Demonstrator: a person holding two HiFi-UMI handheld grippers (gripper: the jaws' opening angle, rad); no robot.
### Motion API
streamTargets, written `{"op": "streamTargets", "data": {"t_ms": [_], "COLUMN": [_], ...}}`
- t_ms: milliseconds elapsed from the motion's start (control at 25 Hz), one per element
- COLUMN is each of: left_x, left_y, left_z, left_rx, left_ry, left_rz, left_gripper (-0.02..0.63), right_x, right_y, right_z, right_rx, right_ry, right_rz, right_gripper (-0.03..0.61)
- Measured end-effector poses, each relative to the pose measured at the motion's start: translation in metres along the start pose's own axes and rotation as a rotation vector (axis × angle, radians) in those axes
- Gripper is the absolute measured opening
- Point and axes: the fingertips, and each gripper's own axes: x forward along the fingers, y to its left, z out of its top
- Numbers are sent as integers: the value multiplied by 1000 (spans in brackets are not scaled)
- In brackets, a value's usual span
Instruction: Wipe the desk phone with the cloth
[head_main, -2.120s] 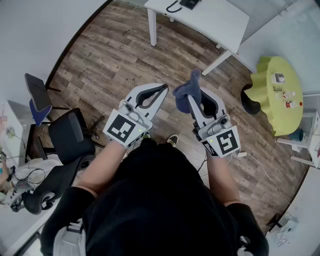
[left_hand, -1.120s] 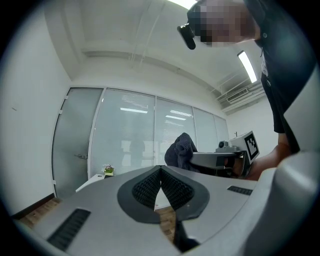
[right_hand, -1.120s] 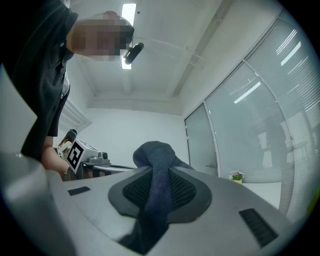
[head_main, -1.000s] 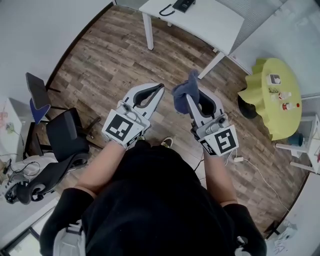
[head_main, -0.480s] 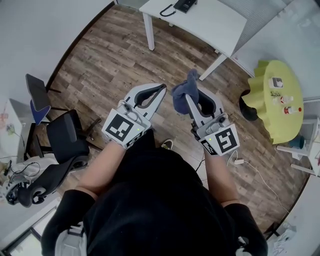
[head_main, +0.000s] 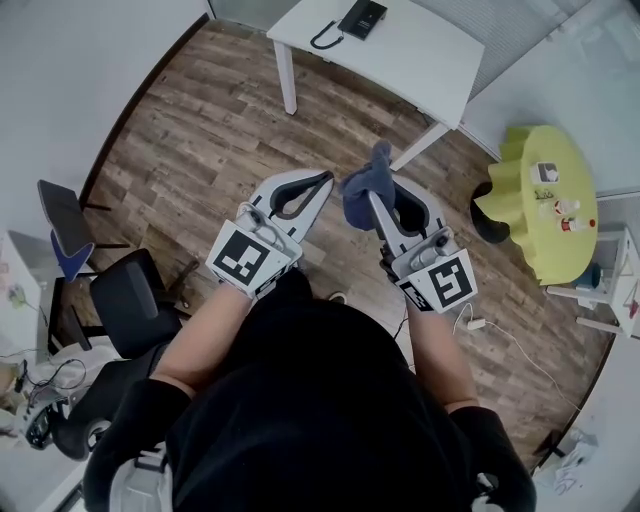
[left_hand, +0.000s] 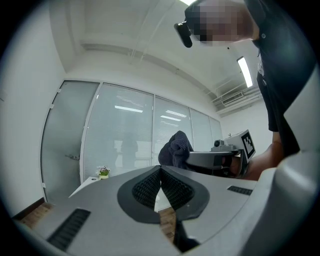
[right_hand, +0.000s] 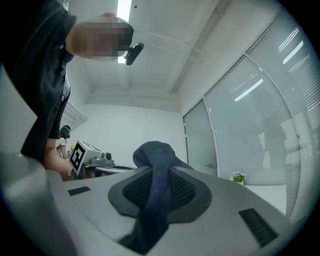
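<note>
**Cloth carried toward the phone, wiping not yet begun**

The desk phone (head_main: 360, 18) sits at the far end of the white desk (head_main: 420, 60), its handset lying just beside it on a curled cord. Nothing touches it, and both grippers are well short of the desk, out over the wood floor (head_main: 200, 130).

The dark blue cloth (head_main: 366, 185) is clamped in the right gripper (head_main: 382, 205). Its jaws are pressed onto a fold, with a bunched end standing above the tips. This is probably so that a soft wad leads when it meets the phone. The left gripper (head_main: 318, 185) is level with the right one on the side away from the desk's near corner. Its jaws are pressed together with nothing between them, likely kept free to steady the phone or lift the handset.

A yellow-green round table (head_main: 545, 190) stands right of the desk, and a black office chair (head_main: 130, 300) stands well away on the left.

Compared with two seconds ago, more of the desk shows and the phone is fully in view. The chair has slid down and outward. The grippers keep the same pose, which suggests the person is walking to the desk.
</note>
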Motion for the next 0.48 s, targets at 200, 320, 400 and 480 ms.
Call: {"op": "streamTargets", "data": {"t_ms": [200, 320, 400, 480], "left_x": [-3, -6, -8, -7], "left_y": [40, 65, 79, 90], "left_z": [-1, -3, -6, -8], "left_rx": [-1, -2, -7, -11], "left_ry": [8, 14, 18, 14], "left_rz": [-26, -37, -47, -58], "left_gripper": [11, 11, 11, 11], "right_x": [38, 59, 71, 82], "right_y": [-3, -7, -7, -10], "right_z": [-6, -10, -14, -18], "right_rx": [2, 0, 0, 2], "right_ry": [9, 15, 21, 25], "right_rz": [-27, -47, -58, -69], "right_gripper": [88, 88, 89, 89]}}
